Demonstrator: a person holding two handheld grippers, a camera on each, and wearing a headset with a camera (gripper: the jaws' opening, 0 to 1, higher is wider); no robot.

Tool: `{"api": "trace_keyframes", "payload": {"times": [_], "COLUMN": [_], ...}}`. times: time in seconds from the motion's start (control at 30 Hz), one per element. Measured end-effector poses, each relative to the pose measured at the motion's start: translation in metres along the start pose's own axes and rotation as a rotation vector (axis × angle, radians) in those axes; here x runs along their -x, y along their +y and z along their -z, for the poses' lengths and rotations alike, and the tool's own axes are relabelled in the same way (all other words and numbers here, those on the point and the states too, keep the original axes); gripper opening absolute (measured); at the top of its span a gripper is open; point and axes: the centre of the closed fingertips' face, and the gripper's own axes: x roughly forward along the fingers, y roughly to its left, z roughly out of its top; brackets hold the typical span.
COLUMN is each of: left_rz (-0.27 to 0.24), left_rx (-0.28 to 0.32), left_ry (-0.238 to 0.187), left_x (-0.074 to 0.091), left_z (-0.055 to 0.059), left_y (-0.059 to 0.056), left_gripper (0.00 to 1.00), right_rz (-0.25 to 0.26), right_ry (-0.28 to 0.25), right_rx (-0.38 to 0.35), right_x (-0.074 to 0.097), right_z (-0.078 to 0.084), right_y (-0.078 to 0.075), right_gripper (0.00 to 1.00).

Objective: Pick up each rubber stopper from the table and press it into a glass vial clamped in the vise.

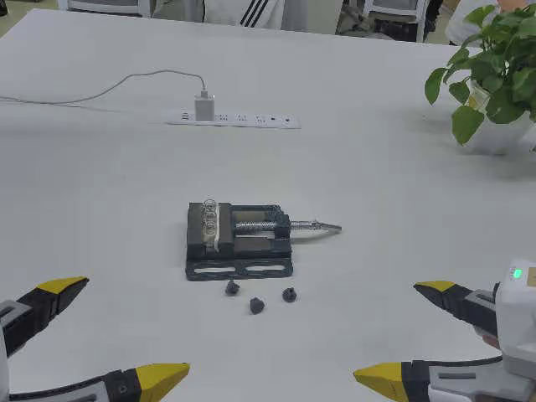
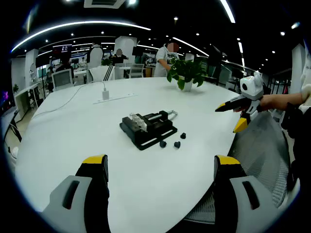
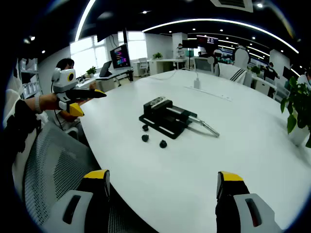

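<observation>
Dark rubber stoppers (image 1: 257, 306) lie untouched beside black metal vise (image 1: 243, 251); left tongs (image 1: 134, 325) and right tongs (image 1: 386, 331) both apart. Suggest gripping one squarely, narrow end down.

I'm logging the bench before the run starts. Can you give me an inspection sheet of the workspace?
Surface: white table.
Job's things: black metal vise clamping clear glass vials; three dark rubber stoppers loose on the table in front of it.
Clutter: green potted plant at the far right.
Grippers: left gripper and right gripper open, holding nothing, short of the stoppers.
Cables: white power strip with a white charger and its white cable.
Surroundings: open office; grey mesh chair; people beyond the table.
</observation>
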Motion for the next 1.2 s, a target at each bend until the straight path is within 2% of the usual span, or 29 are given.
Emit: {"api": "trace_keyframes", "payload": {"times": [0.53, 1.2], "left_rz": [0.021, 0.019], "left_rx": [-0.013, -0.021], "left_ry": [0.017, 0.013], "left_x": [-0.001, 0.001], "left_z": [0.004, 0.000], "left_y": [-0.002, 0.003], "left_gripper": [0.88, 0.87], "right_rz": [0.005, 0.008], "right_ry": [-0.012, -0.005], "right_rx": [-0.013, -0.011], "right_x": [-0.007, -0.013], "right_z": [-0.002, -0.008], "right_y": [0.005, 0.008], "right_gripper": [0.86, 0.84]}}
